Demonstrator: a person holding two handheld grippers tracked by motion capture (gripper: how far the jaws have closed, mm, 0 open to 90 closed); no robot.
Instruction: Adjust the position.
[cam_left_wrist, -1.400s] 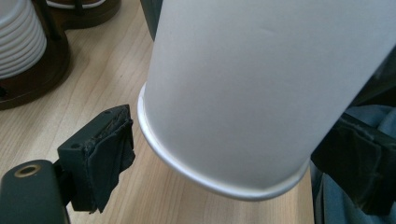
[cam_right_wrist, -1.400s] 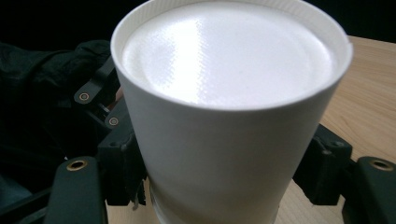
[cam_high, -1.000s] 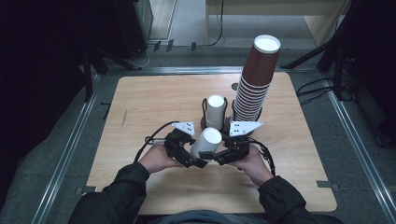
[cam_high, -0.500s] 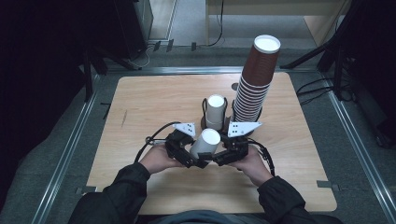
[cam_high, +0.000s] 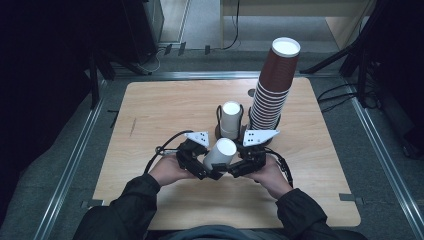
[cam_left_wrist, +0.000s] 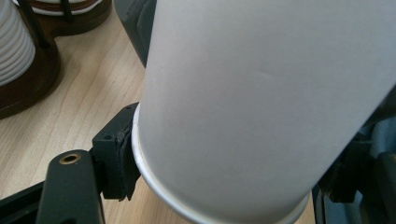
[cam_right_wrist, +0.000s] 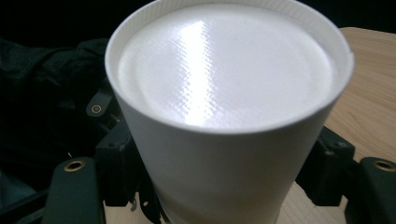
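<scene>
The white paper cup (cam_high: 220, 154) lies tilted between the two grippers, just in front of the dark wooden cup holder (cam_high: 220, 131) near the table's middle, its closed base turned up and away from the person. The left gripper (cam_high: 200, 167) has just been closing its jaws, with the cup between them; in the left gripper view one black pad (cam_left_wrist: 116, 154) now presses the cup's wall near its rim. The right gripper (cam_high: 239, 167) stands wide, its jaws clamped on either side of the same cup. With both tools gripping, the cup looks ready to be pulled apart from a nested one or passed over. Behind the holder's right side rises a tall stack of brown paper cups (cam_high: 272, 87); a second white cup (cam_high: 230, 119) stands in the holder.
</scene>
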